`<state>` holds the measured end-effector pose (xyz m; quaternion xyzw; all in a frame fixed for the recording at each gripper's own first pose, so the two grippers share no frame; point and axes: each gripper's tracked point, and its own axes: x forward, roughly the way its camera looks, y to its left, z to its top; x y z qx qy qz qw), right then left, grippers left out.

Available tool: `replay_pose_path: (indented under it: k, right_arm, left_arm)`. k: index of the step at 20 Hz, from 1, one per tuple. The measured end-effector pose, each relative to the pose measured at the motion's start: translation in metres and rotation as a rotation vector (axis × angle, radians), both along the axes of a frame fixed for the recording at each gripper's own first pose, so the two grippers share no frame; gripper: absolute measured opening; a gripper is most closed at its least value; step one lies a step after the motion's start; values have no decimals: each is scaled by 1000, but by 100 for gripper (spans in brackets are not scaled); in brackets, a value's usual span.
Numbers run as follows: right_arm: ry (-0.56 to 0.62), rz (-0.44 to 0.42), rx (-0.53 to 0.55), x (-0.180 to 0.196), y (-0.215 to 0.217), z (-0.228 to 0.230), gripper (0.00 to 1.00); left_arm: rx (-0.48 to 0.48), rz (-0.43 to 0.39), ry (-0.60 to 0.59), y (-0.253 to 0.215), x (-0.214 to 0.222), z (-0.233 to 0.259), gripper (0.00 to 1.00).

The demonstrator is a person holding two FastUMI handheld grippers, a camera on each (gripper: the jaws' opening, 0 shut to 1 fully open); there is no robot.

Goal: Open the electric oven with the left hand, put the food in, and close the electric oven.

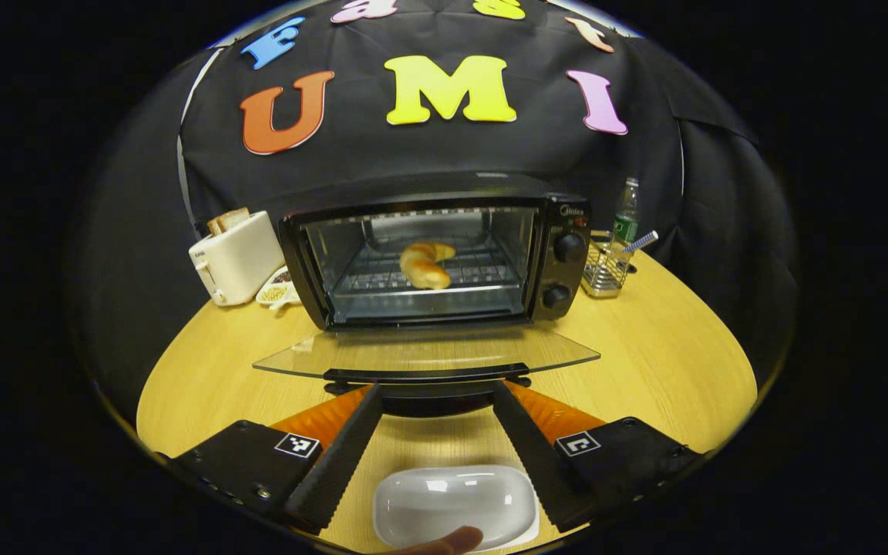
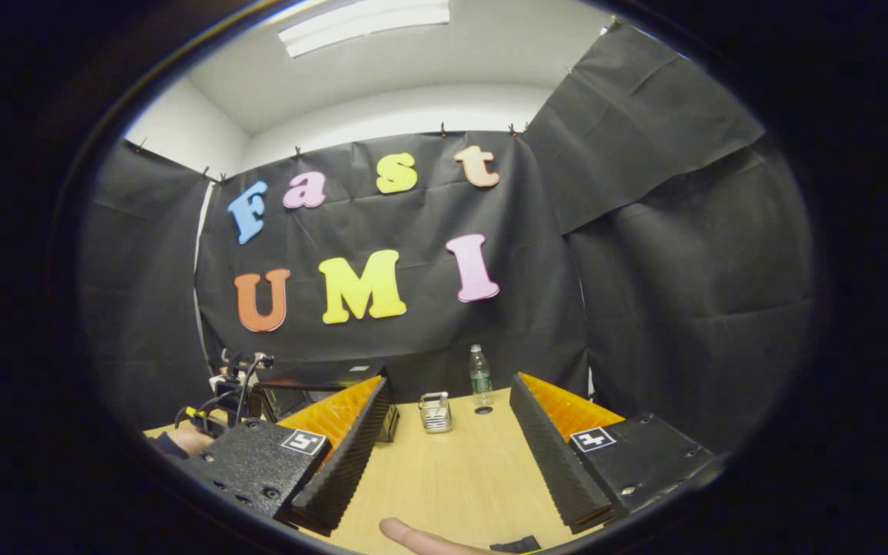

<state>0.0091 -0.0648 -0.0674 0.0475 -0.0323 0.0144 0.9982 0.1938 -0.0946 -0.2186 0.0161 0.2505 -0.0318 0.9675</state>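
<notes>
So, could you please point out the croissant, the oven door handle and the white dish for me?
croissant (image 1: 425, 264): left gripper view, middle of its golden crust, on the oven rack.
oven door handle (image 1: 426, 375): left gripper view, centre of the black bar on the lowered glass door.
white dish (image 1: 455, 505): left gripper view, its bare inside.

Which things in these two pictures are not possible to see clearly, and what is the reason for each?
- Oven, right gripper view: mostly hidden behind the right claw's finger and the other gripper.
- White dish, left gripper view: near edge cut off at the bottom, a fingertip over it.
- Small bowl beside the toaster, left gripper view: contents too small to identify.
- Wire rack, left gripper view: contents too small.
</notes>
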Motion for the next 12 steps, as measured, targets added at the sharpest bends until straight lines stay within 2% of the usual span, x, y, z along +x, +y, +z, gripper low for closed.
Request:
replay_pose_path:
  k: [3,7,9,10,12]
  right_arm:
    - [5,3,-8,-6,7,4,100]
    - [9,22,-18,-16,17,12,96]
    - [1,17,-27,-23,17,16,96]
    - [-3,16,-33,-27,19,18,100]
    - [-10,24,-61,-37,22,20,100]
  left_arm:
    - [37,21,-41,11,14,29,96]
    - [-12,20,-111,12,33,63,95]
    - [-34,-6,-141,6,44,75,96]
    - [-34,-10,-147,6,49,76,96]
    - [-3,39,-97,22,46,65,96]
